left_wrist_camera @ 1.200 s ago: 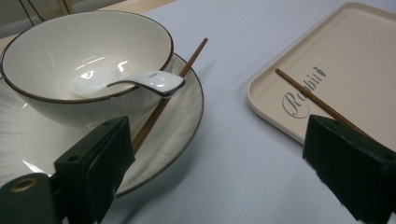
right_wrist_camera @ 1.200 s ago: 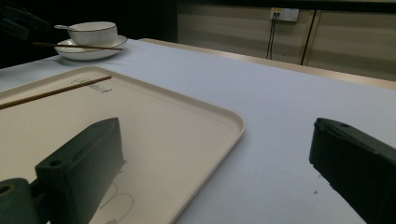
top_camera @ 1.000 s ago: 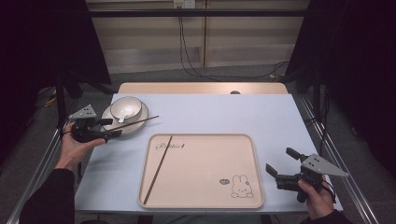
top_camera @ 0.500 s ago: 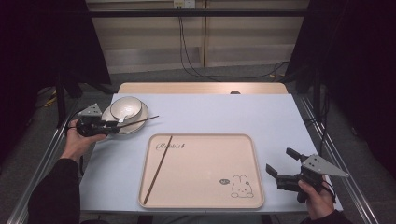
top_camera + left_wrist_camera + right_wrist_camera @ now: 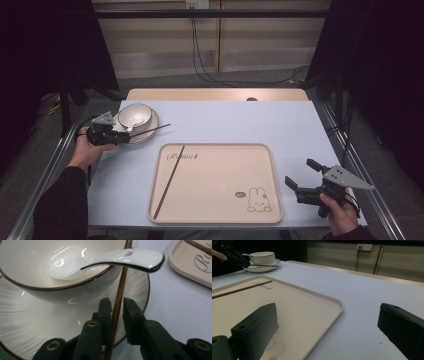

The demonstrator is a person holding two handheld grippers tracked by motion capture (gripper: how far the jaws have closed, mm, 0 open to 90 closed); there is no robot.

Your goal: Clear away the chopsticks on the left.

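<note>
A dark wooden chopstick [image 5: 152, 128] lies across the white plate [image 5: 145, 137] at the table's far left, its tip pointing right. My left gripper [image 5: 124, 134] has just been closing its jaws, and they now pinch this chopstick [image 5: 121, 287] over the plate [image 5: 37, 320]. A white bowl [image 5: 30, 265] stands on the plate and holds a white spoon [image 5: 120, 258]. A second chopstick [image 5: 169, 182] lies on the beige tray [image 5: 220, 200]. At the near right corner my right gripper [image 5: 299, 171] is held open with nothing between its jaws [image 5: 327, 308].
The tray [image 5: 312, 305] takes up the near middle of the pale blue table, with a rabbit drawing [image 5: 257, 200] at its near right. A wooden strip [image 5: 215, 94] borders the far edge. Metal rails run along both sides.
My left hand has moved up toward the plate and lowered. Its jaws went from wide apart to closed around the chopstick. The right gripper has stayed put.
</note>
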